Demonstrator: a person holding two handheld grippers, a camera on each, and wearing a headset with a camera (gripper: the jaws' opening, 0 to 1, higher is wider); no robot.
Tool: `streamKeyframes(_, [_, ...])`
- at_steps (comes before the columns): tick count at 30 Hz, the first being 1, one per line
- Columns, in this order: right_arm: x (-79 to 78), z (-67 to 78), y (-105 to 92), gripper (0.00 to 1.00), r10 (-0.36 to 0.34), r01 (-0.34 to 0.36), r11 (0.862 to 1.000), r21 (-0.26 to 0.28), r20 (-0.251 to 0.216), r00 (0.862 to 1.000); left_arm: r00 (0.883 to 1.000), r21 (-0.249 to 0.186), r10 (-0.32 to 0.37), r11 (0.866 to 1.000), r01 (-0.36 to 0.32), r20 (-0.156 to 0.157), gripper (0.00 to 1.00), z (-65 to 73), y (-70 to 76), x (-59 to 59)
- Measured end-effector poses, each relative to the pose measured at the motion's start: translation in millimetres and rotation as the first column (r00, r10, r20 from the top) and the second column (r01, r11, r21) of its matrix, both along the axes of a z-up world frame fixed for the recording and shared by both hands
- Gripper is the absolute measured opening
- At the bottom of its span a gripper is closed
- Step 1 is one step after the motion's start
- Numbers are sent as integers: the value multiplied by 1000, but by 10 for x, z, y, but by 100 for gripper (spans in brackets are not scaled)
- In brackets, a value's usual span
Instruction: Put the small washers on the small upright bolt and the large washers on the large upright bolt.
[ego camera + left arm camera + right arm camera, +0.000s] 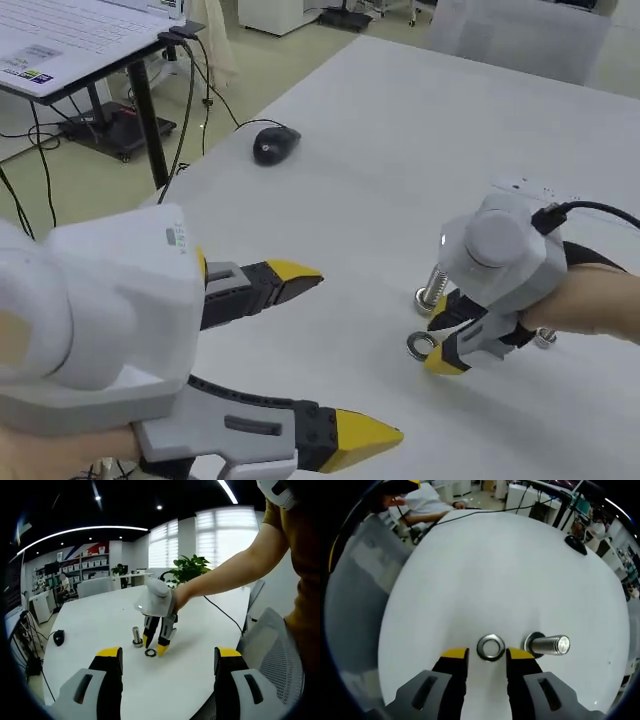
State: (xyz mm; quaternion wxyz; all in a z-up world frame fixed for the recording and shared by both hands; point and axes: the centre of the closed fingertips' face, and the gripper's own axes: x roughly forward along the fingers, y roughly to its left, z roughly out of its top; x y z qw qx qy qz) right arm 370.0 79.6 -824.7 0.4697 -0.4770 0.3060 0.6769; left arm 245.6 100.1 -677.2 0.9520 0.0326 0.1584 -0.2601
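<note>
Lining up the right claw [487, 653] over a washer [491, 647] beside the upright bolt [547, 645]
Its jaws stand narrowly apart, one tip either side of the washer, which lies flat on the white worktop [400, 150] just on the near side of the bolt. This looks set to pinch the rim for a lift. At the near left, the left claw [345, 353] hangs wide and holds nothing, well clear of the work.
</note>
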Motion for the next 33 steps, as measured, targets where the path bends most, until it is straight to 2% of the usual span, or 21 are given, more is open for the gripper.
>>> streamKeyframes(3, [19, -26, -5, 33, -8, 8, 1000, -7, 1, 1000, 1000, 0, 4, 1000, -4, 1, 74, 5, 10, -10])
streamKeyframes(4, [9, -20, -1, 32, -29, 29, 1000, -10, -21, 999, 1000, 0, 6, 1000, -6, 2, 74, 7, 14, -13])
streamKeyframes(8, [32, -23, -9, 34, -33, 32, 999, -19, -27, 999, 1000, -2, 14, 1000, -14, 6, 74, 19, 24, -12])
streamKeyframes(21, [-2, -6, 1, 24, -13, 13, 1000, -21, -11, 1000, 1000, -2, 22, 1000, -22, 1, 74, -11, 31, -6])
streamKeyframes(27, [9, 5, -1, 21, -50, 50, 999, -11, -15, 999, 1000, -6, 17, 1000, -17, -2, 74, -18, 8, -10])
streamKeyframes(33, [-4, 61, -57, 21, -59, 58, 998, -13, -22, 998, 1000, 17, 7, 1000, -7, -1, 74, 0, -6, 18])
